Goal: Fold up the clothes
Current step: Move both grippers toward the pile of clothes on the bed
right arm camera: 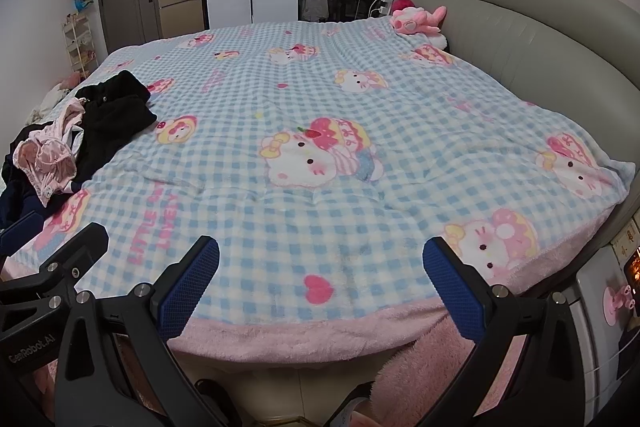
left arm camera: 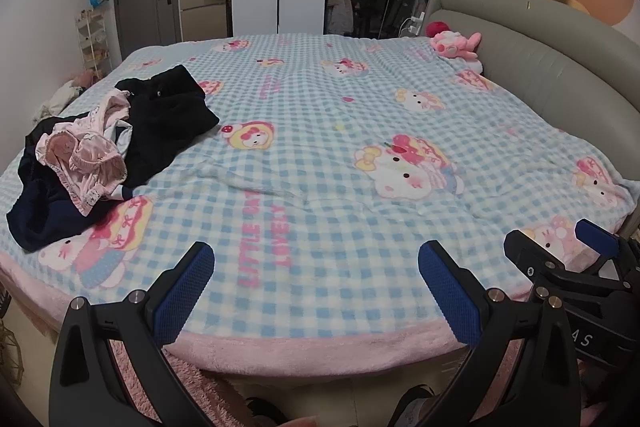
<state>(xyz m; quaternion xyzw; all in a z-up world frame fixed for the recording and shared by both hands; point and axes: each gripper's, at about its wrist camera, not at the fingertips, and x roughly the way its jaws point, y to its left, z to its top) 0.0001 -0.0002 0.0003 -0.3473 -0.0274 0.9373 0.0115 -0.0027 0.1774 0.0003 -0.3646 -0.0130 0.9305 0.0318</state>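
1. Lay in a loose heap near the left edge of the bed (left arm camera: 320, 343): a black garment (left arm camera: 168, 123), a pink garment (left arm camera: 88, 155) bunched on top, and a dark navy piece (left arm camera: 36, 211) underneath toward the near left corner.
2. Showed creases and bunching throughout the heap; no flat, squared, folded item visible anywhere on the checked blanket (left arm camera: 328, 115).
3. Hovered over the near edge of the bed, left gripper (left arm camera: 316, 291) with jaws spread wide and nothing between them.
4. Hung just beside it toward the right, right gripper (right arm camera: 320, 287), likewise parted and empty, well apart from the clothes.
5. Stayed bare of clothes across the middle and right of the blanket; only a pink plush toy (left arm camera: 456, 45) near the far right corner by the headboard (left arm camera: 560, 67).
6. Judged from this: all visible clothes unfolded, so the folding of each piece remained to be done; no finished stack in view.
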